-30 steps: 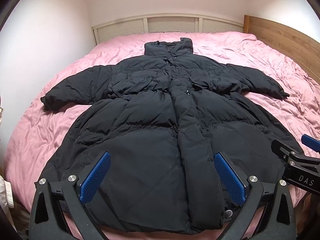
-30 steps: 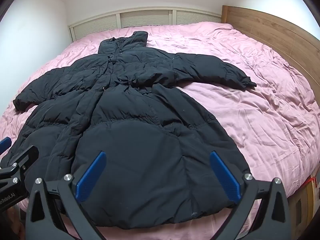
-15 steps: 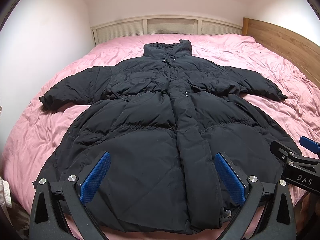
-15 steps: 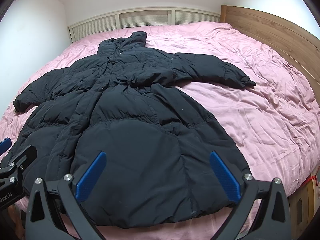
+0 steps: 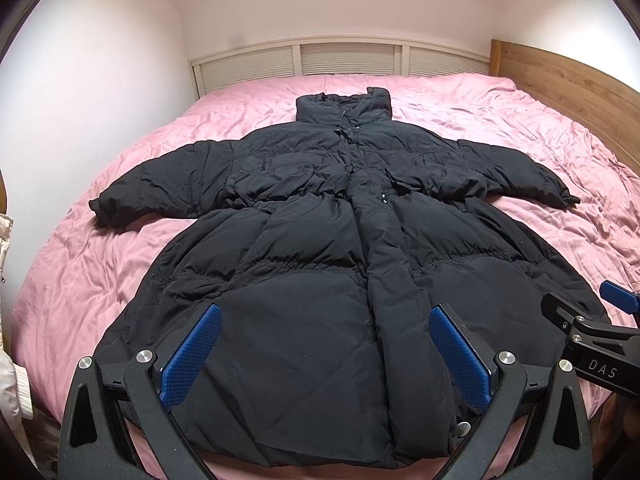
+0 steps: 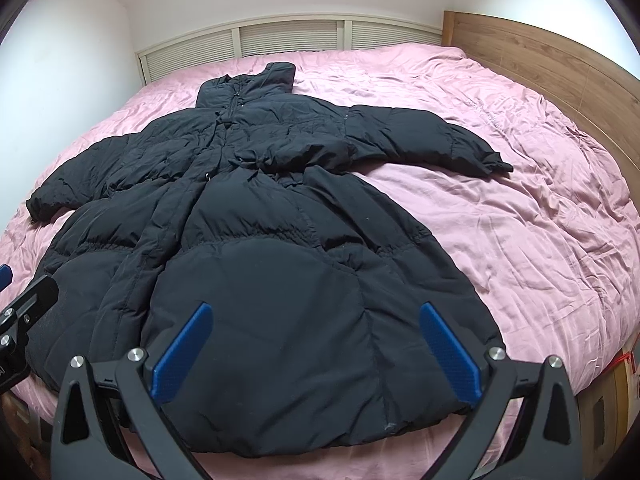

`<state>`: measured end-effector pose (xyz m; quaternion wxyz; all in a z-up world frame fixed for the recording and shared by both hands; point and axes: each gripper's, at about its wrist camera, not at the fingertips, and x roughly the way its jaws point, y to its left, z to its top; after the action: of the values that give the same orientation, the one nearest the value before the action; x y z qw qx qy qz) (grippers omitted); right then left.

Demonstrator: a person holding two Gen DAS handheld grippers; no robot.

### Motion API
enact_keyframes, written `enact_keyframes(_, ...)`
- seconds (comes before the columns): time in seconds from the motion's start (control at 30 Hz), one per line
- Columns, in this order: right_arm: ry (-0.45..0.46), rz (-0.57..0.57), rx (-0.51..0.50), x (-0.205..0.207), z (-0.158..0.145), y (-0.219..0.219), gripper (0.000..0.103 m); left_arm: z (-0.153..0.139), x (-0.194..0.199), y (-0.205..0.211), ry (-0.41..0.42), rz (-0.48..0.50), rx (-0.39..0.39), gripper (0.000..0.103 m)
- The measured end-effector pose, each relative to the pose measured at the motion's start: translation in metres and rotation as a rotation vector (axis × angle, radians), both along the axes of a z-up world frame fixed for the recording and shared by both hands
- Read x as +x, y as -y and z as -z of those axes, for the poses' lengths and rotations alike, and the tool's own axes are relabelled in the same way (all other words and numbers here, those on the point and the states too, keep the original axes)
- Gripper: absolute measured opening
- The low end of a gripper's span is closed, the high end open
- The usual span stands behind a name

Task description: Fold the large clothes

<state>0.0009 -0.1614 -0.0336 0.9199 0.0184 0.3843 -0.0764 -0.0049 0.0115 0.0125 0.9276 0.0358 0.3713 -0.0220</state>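
A long black puffer coat (image 5: 320, 248) (image 6: 256, 240) lies flat, front up, on the pink bed, collar toward the far slatted panel and both sleeves spread out. My left gripper (image 5: 325, 354) hovers open above the coat's hem, left of the zip line, holding nothing. My right gripper (image 6: 316, 350) is also open above the hem's right half, empty. The right gripper's black body shows at the right edge of the left wrist view, and the left gripper's body at the left edge of the right wrist view.
The pink bedcover (image 5: 100, 260) (image 6: 540, 220) is wrinkled around the coat. A wooden headboard (image 6: 540, 64) runs along the right side, and a white slatted panel (image 5: 340, 60) stands at the far end. A white wall (image 5: 100, 80) borders the left.
Both views have drawn back and risen slightly, so the coat sits a little lower and farther in frame. The coat has not moved, and both grippers stay open.
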Motion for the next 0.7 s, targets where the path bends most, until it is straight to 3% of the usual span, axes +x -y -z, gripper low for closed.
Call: enact_keyframes(0.7, 0.032, -0.007, -0.021, -0.009, -0.012, -0.009, 0.103, -0.010, -0.007, -0.015, 0.011, -0.042, -0.021, 0.102)
